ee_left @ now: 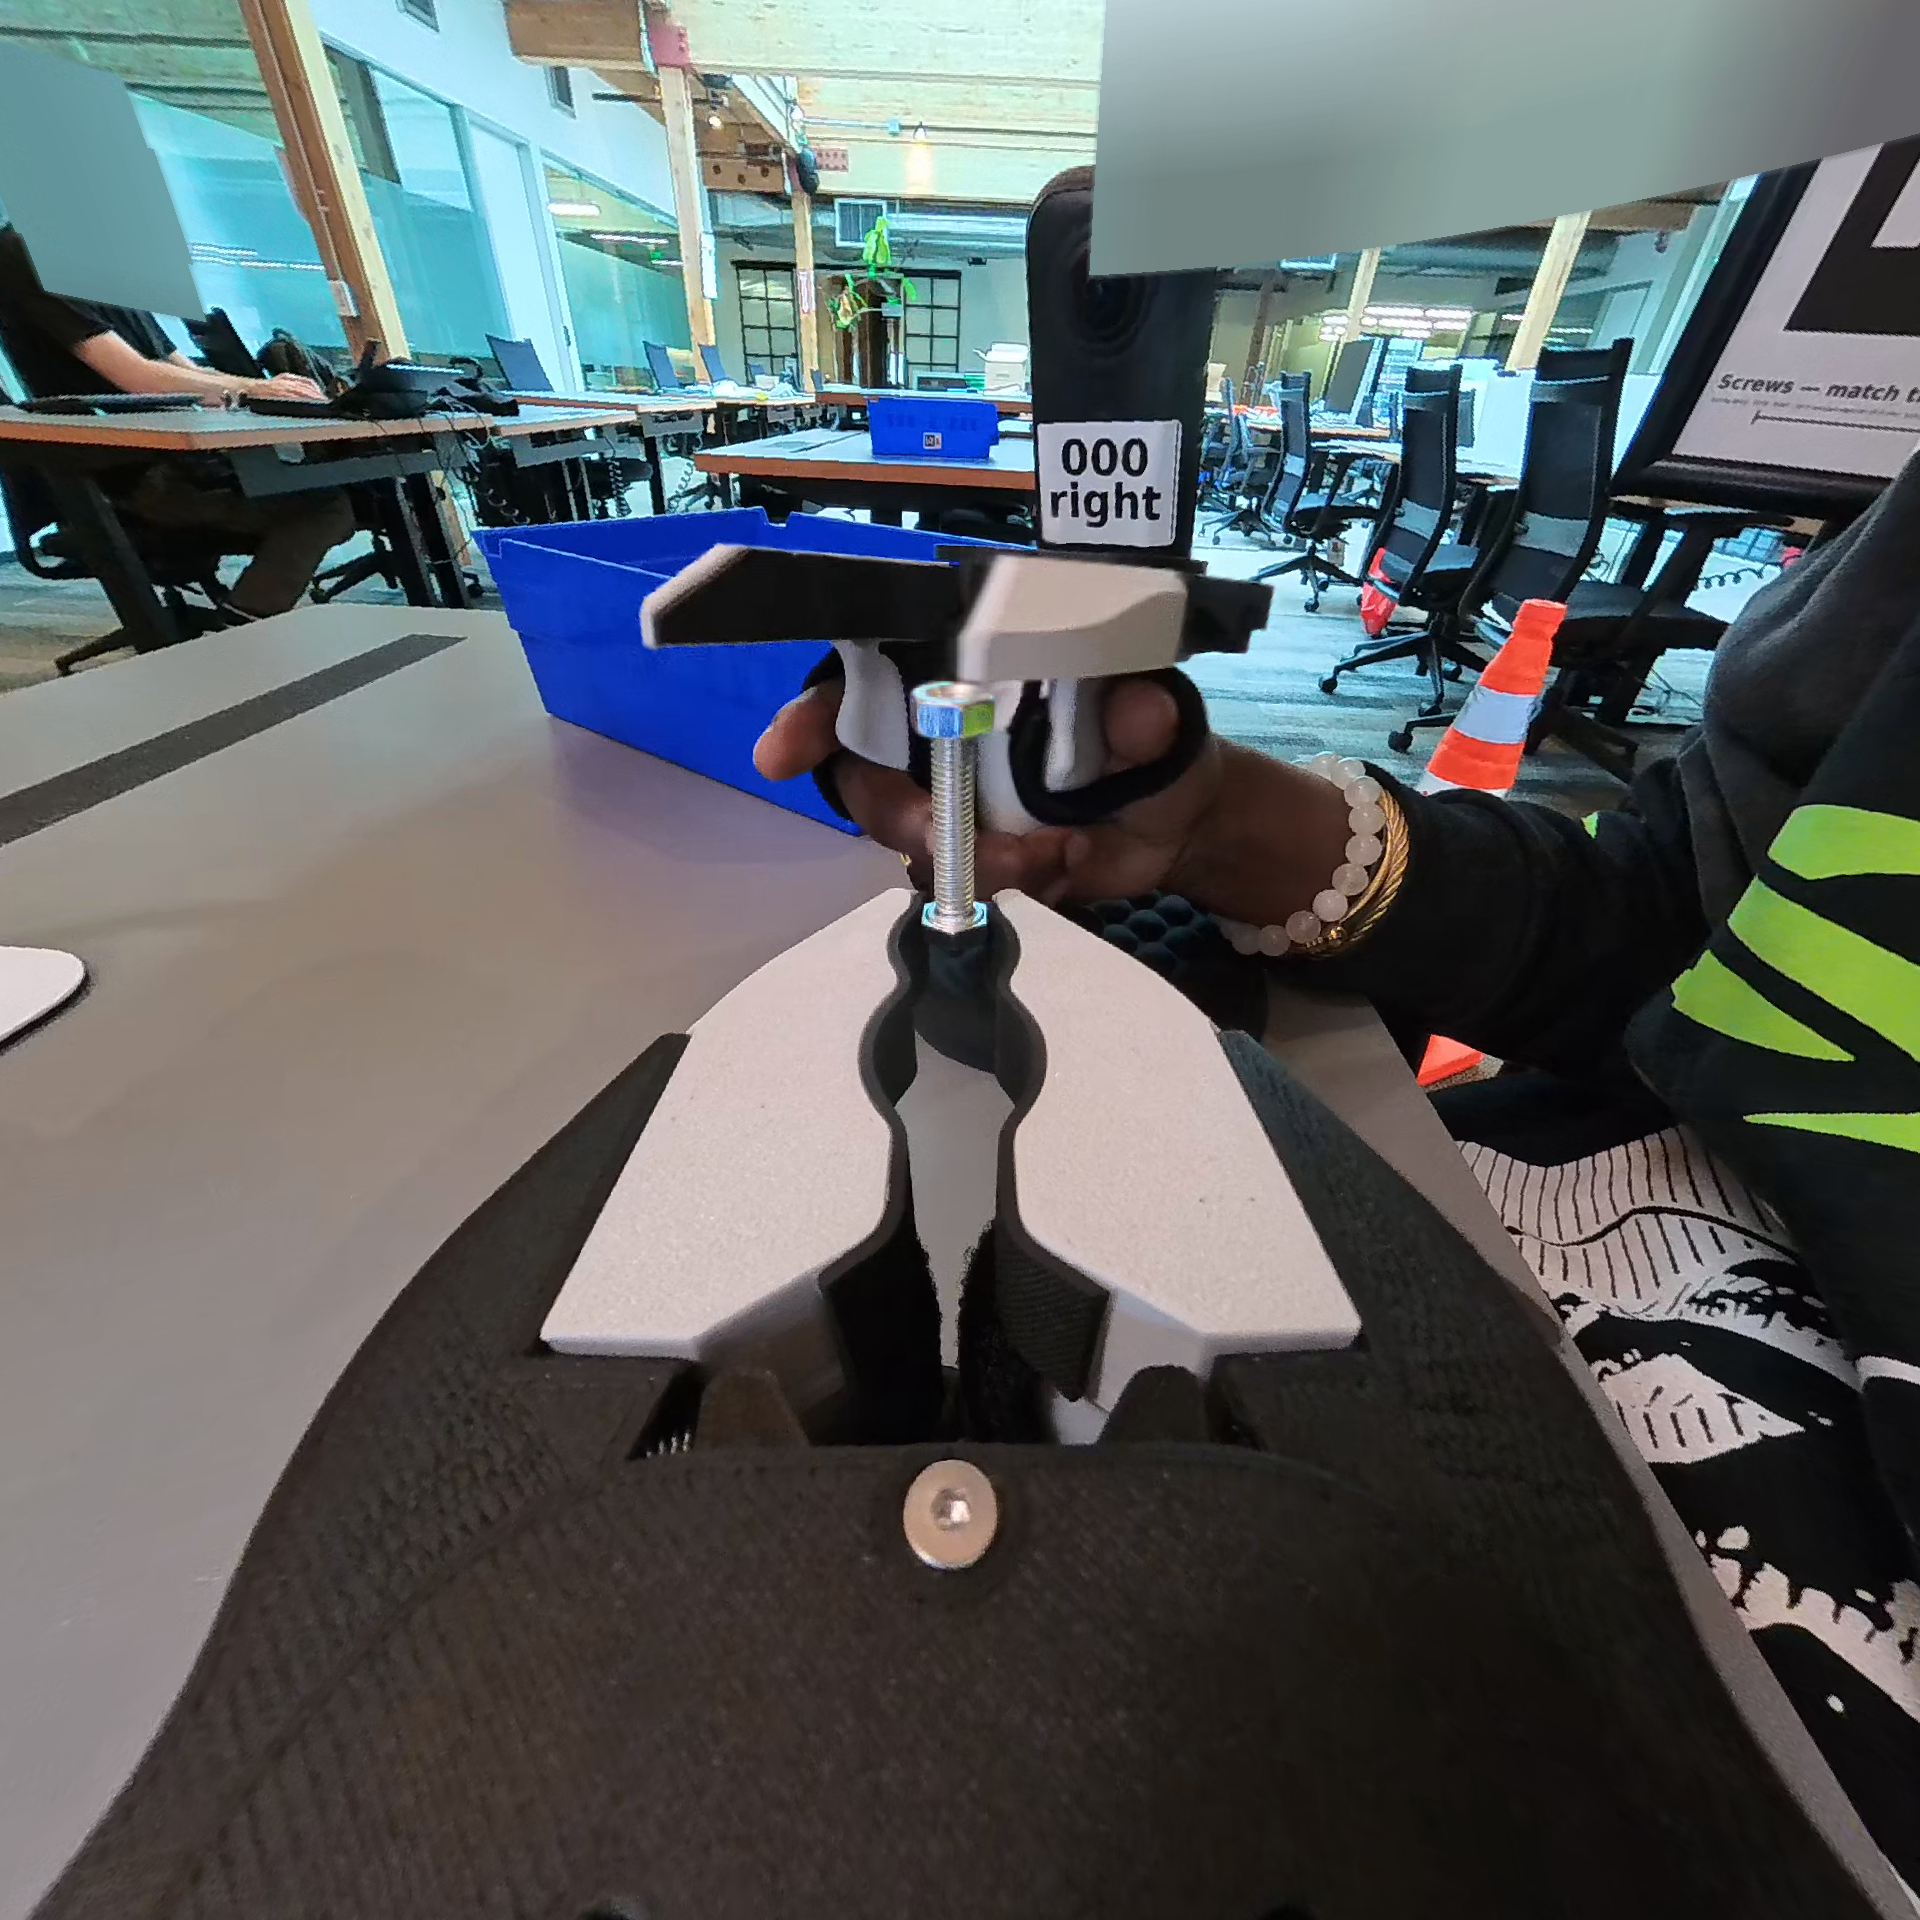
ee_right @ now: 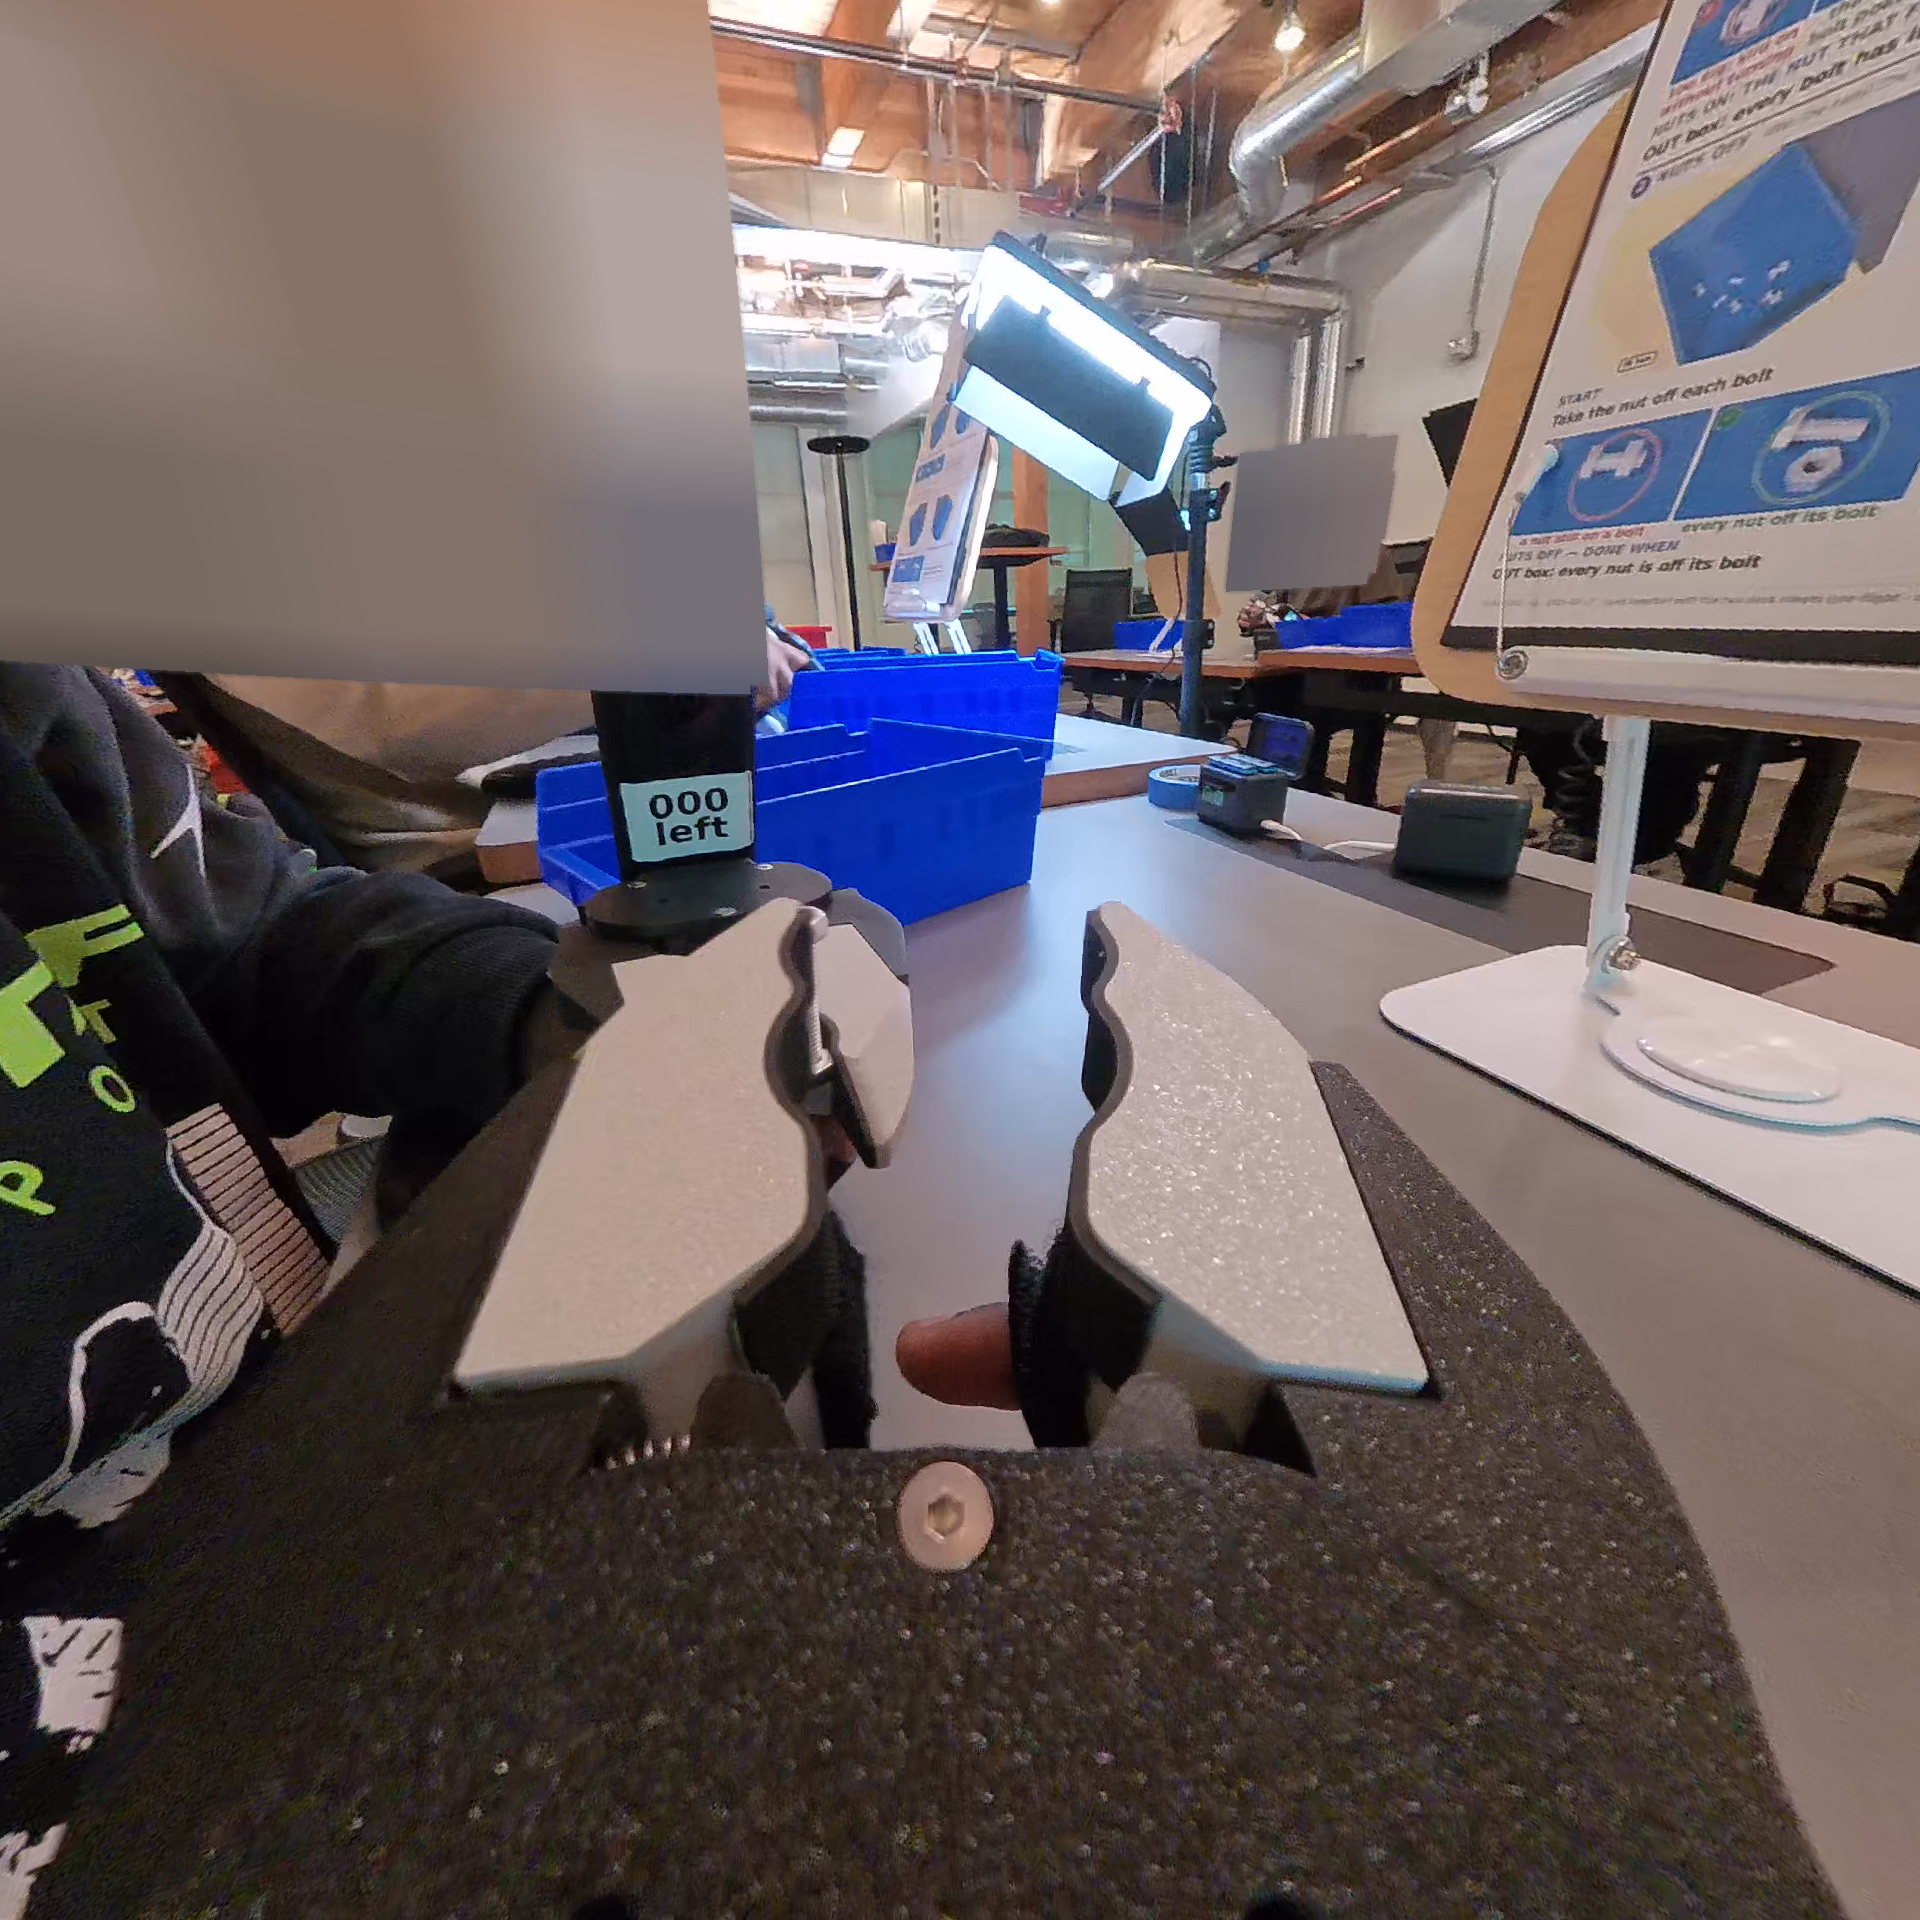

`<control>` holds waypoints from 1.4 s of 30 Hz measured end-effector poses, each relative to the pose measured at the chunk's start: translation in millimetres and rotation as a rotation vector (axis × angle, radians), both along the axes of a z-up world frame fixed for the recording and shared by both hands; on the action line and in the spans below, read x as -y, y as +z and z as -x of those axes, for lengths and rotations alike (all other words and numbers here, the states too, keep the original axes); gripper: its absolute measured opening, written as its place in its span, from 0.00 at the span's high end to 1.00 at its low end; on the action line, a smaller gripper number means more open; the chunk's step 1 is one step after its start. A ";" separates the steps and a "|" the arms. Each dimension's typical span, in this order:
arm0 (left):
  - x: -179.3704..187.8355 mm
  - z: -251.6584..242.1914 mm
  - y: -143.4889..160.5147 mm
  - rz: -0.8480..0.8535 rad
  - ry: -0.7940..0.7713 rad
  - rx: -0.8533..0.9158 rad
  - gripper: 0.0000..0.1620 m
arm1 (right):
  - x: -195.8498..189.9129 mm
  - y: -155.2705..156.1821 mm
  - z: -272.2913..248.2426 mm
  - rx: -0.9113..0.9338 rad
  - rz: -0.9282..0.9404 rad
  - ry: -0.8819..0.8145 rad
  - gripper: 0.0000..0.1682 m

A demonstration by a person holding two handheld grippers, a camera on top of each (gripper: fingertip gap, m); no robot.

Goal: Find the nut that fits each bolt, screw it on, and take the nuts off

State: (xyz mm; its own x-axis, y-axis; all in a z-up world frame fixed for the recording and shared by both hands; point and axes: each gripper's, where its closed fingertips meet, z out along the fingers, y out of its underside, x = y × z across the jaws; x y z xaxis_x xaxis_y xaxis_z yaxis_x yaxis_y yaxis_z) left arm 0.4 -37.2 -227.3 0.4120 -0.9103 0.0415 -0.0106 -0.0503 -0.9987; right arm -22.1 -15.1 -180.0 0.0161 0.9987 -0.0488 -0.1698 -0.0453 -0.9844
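My left gripper (ee_left: 954,930) is shut on the lower hex end of a silver bolt (ee_left: 953,821) and holds it upright above the grey table (ee_left: 312,935). A silver nut (ee_left: 954,717) sits at the top of its thread. My right gripper (ee_left: 894,623) hovers just above the nut, jaws wide open, with a hand on its handle. In the right wrist view my right gripper (ee_right: 945,935) is open and empty. The bolt (ee_right: 816,997) shows as a sliver beside its left finger (ee_right: 675,1091), held by the left gripper (ee_right: 868,1039) behind it.
A blue bin (ee_left: 644,644) stands on the table behind the grippers, with more blue bins (ee_right: 914,821) stacked there. An instruction board (ee_right: 1704,312) on a white base (ee_right: 1662,1060) stands at the right. Blue tape (ee_right: 1174,784) and two small cases (ee_right: 1465,831) lie at the back. Left tips to right tips: about 5 cm.
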 end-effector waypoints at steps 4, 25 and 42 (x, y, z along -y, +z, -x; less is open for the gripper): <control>0.3 -0.1 0.0 0.000 -0.001 0.000 0.94 | 3.8 -4.0 4.8 0.029 -0.012 0.014 0.64; 0.5 -0.7 -1.1 0.001 -0.002 -0.006 0.94 | 4.8 -1.7 2.8 0.009 -0.002 0.029 0.66; -0.2 0.9 0.2 0.002 0.004 0.003 0.94 | -0.6 -3.9 1.5 0.024 -0.003 -0.005 0.68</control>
State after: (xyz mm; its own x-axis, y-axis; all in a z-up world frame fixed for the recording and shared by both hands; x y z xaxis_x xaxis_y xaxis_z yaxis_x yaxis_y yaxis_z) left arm -0.5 -37.0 -227.0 0.4155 -0.9085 0.0441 -0.0077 -0.0520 -0.9986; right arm -23.6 -14.5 -183.8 0.0225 0.9987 -0.0448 -0.1463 -0.0411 -0.9884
